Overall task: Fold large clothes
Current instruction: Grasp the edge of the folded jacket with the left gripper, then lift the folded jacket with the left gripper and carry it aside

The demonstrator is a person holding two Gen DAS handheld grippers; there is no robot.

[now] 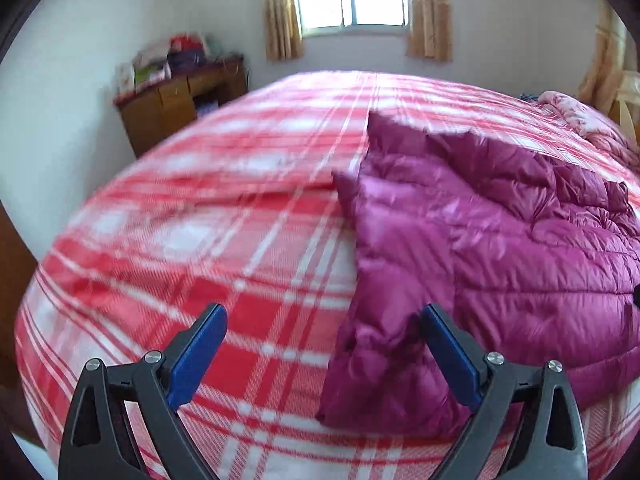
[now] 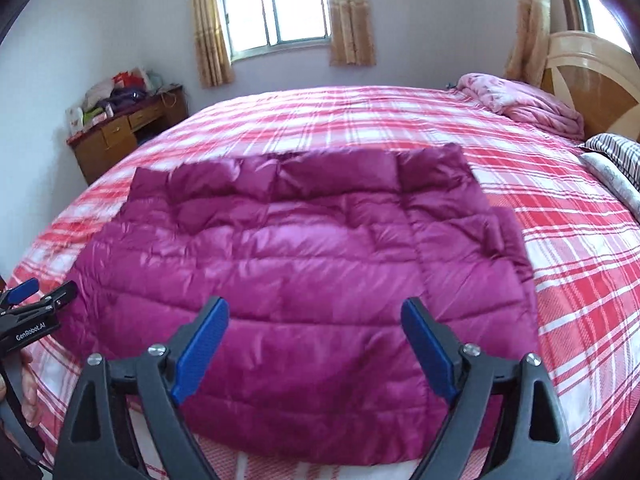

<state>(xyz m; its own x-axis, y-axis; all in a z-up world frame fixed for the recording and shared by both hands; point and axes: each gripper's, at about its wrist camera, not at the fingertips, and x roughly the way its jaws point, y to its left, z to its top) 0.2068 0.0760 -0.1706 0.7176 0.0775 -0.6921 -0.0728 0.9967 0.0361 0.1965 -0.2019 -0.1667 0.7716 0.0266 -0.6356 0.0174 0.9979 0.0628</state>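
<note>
Right wrist: claw [image 2: 315, 312] wide, empty.

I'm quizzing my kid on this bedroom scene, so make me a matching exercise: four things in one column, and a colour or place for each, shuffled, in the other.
Column one:
1. puffer jacket
2. bed cover
3. wooden desk
4. folded pink quilt

Column two:
A. against the wall at the far left
B. magenta, spread flat on the bed
C. by the headboard, far right
D. red and white plaid

Pairs: 1-B, 2-D, 3-A, 4-C
</note>
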